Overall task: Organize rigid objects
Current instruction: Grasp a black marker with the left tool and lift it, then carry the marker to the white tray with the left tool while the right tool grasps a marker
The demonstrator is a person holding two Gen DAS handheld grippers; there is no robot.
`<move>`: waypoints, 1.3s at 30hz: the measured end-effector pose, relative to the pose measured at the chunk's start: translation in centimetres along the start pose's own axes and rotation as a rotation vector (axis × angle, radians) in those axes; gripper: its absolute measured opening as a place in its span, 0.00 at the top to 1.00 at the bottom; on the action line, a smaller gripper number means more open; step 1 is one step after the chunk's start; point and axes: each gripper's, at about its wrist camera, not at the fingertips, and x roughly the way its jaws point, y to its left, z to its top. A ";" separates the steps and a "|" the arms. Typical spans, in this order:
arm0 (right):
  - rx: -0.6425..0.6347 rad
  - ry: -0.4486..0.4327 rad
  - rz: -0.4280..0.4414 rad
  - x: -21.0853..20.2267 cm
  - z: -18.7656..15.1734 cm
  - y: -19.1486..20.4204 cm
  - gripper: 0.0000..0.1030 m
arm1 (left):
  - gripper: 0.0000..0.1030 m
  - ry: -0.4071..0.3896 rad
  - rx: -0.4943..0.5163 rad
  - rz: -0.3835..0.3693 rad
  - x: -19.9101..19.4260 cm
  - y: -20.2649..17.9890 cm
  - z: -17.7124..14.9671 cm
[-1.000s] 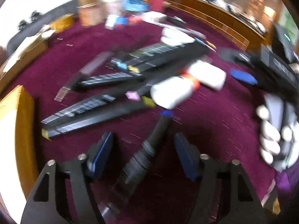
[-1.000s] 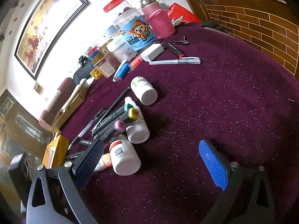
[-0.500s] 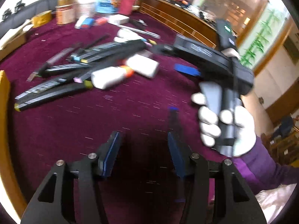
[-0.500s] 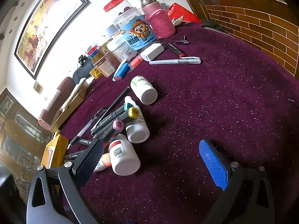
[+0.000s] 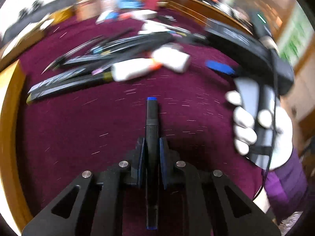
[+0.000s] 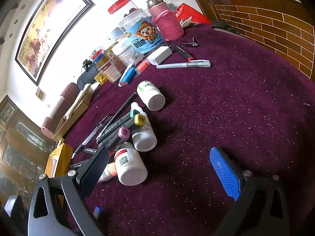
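Observation:
My left gripper (image 5: 152, 147) is shut on a black marker with blue ends (image 5: 151, 118), held above the maroon tablecloth (image 5: 98, 127). Its blue tip shows low in the right wrist view (image 6: 97, 209). A pile of black markers (image 5: 82, 76) and white bottles (image 5: 171, 58) lies ahead of it, blurred. In the right wrist view the same pile shows sharp: markers with coloured caps (image 6: 122, 125) and three white bottles (image 6: 130, 167). My right gripper (image 6: 157, 169) is open and empty, hovering beside the pile; it also shows in the left wrist view (image 5: 220, 66).
Jars (image 6: 137, 31), a pink-sleeved flask (image 6: 167, 21), a white box (image 6: 159, 56), a white pen (image 6: 185, 64) and nail clippers (image 6: 190, 43) stand at the far edge. A yellow box (image 6: 57, 157) lies at the left. A brick-patterned wall (image 6: 265, 29) rises on the right.
My left gripper closed on the blue-ended marker, lifted it from the cloth and swung it so it points straight ahead. The right gripper has stayed still.

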 end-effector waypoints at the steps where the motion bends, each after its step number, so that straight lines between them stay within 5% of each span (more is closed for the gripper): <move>1: -0.001 0.000 -0.002 0.0 0.0 0.0 0.03 | 0.88 -0.002 -0.027 -0.003 -0.2 0.9 -0.2; 7: -0.006 0.000 -0.013 0.0 0.0 0.1 0.03 | 0.80 -0.073 -0.023 0.014 0.0 0.7 -1.0; 9: -0.008 -0.001 -0.019 0.0 -0.1 0.2 0.03 | 0.85 -0.088 0.004 0.035 -0.1 0.3 -1.4; 19: -0.111 0.035 -0.092 -1.8 -0.6 2.9 0.03 | 0.88 -0.257 -0.157 -0.156 -6.6 5.4 -2.9; 27: -0.470 0.126 -0.023 0.0 -3.3 13.1 0.05 | 0.88 -0.432 -0.264 -0.257 -11.3 9.7 -4.5; 35: -0.800 0.273 -0.037 7.6 -6.8 21.3 0.46 | 0.88 -0.532 -0.315 -0.269 -15.6 13.1 -7.1; 39: -0.845 0.363 -0.082 10.7 -7.8 21.6 0.52 | 0.88 -0.572 -0.341 -0.261 -16.8 14.7 -8.1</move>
